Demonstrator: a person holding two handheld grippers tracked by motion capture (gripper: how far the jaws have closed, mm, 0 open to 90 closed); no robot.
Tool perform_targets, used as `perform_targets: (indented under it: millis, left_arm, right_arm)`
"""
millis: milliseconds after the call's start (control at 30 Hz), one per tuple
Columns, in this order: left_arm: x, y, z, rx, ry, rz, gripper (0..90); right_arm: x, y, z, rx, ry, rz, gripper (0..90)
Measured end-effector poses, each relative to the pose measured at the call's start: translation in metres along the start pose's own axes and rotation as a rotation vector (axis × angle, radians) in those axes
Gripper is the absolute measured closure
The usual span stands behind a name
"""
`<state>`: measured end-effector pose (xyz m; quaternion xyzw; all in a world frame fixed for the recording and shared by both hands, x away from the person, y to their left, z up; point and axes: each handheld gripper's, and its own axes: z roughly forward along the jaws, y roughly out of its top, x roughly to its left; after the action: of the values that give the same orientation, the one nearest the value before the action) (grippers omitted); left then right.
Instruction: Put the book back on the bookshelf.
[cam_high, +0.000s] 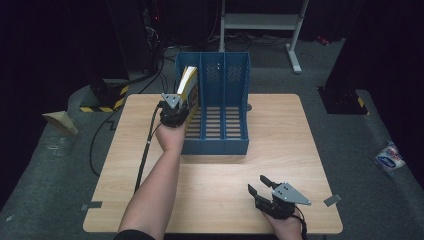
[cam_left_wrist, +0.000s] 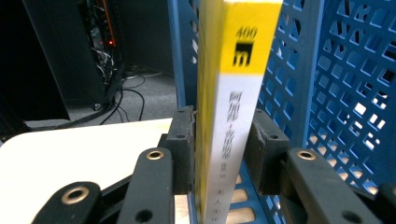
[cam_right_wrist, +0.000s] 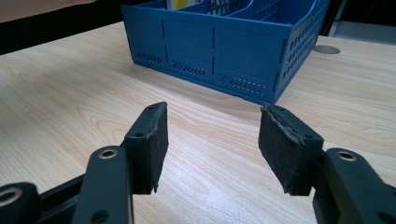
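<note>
**Operator:** While the book (cam_high: 187, 82) stands in the rack, how should this step be completed?

**Technician:** Start from the largest item. One surface (cam_high: 215, 185) carries one blue file rack (cam_high: 235, 145), placed toward the far side. The rack has three compartments. The book, one in number, stands upright in the left compartment with its spine facing the near side.

**Operator:** What is the condition of the left gripper (cam_high: 179, 109)?

**Technician:** Its fingers (cam_left_wrist: 183, 140) flank the book, one close against each cover. It cannot be determined whether they press on the covers or merely sit beside them.

**Operator:** What is the recommended procedure?

**Technician:** In my judgement, first confirm that the book's lower edge rests on the compartment floor. Then spread the fingers evenly, so that neither cover is dragged. Withdraw straight toward the near side, along the line of the spine. Sideways motion could tip the book or shift the rack.

**Operator:** And the right gripper (cam_high: 256, 183)?

**Technician:** It rests at the near right of the surface, well apart from the rack. Its fingers (cam_right_wrist: 152, 140) are released and grasp nothing. There are two grippers in total. If the rack slides, the right gripper could brace its near wall.
</note>
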<state>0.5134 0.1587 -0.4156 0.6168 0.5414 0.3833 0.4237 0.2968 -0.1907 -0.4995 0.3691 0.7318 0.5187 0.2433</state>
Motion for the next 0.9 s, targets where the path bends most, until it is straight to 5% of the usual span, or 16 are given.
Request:
perform_targets:
  millis: [200, 567, 767, 900]
  left_arm:
    - [-0.001, -0.002, -0.003, 0.004, -0.004, 0.021, 75.9]
    - [-0.007, -0.005, -0.005, -0.012, 0.088, -0.069, 76.3]
    - [-0.015, -0.005, -0.003, -0.021, 0.141, -0.093, 76.3]
    - [-0.014, -0.003, -0.002, -0.015, 0.140, -0.092, 76.3]
  right_arm:
    - [0.001, 0.000, 0.000, 0.001, 0.001, -0.001, 42.3]
    - [0.000, -0.001, 0.001, 0.004, 0.003, 0.005, 42.4]
    - [0.000, 0.000, 0.000, 0.001, 0.002, 0.003, 42.5]
    - [0.000, 0.000, 0.000, -0.002, 0.002, 0.006, 42.5]
